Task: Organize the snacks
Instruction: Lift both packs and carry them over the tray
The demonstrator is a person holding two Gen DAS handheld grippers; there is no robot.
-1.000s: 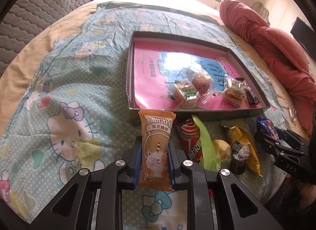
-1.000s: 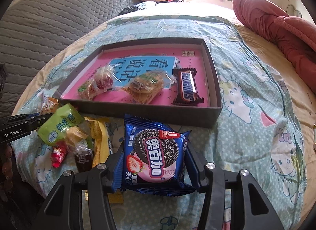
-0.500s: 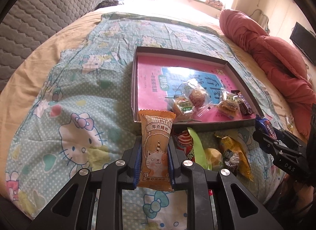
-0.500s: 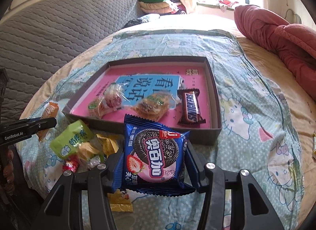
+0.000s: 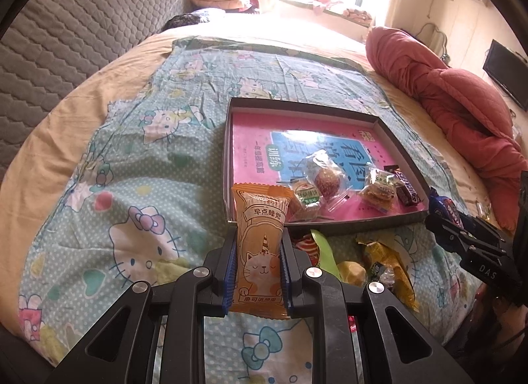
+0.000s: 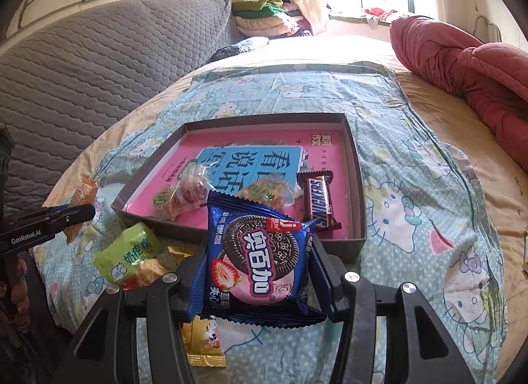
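My left tool [image 5: 257,265] pinches an orange cat-print snack packet [image 5: 260,252] upright at lower centre of the frame. Beyond it lies the shallow box [image 5: 406,153] holding wrapped snacks, with loose packets [image 5: 386,258] on the bed [image 5: 132,186] at lower right.

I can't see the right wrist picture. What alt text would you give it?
Black two-finger right tongs grip a blue strawberry Oreo cookie packet above a bed with a pale blue cartoon-cat sheet. Just beyond lies a shallow grey box with a pink floor holding a brown Snickers bar and three clear-wrapped pastries; loose snack packets lie in front of it to the left.
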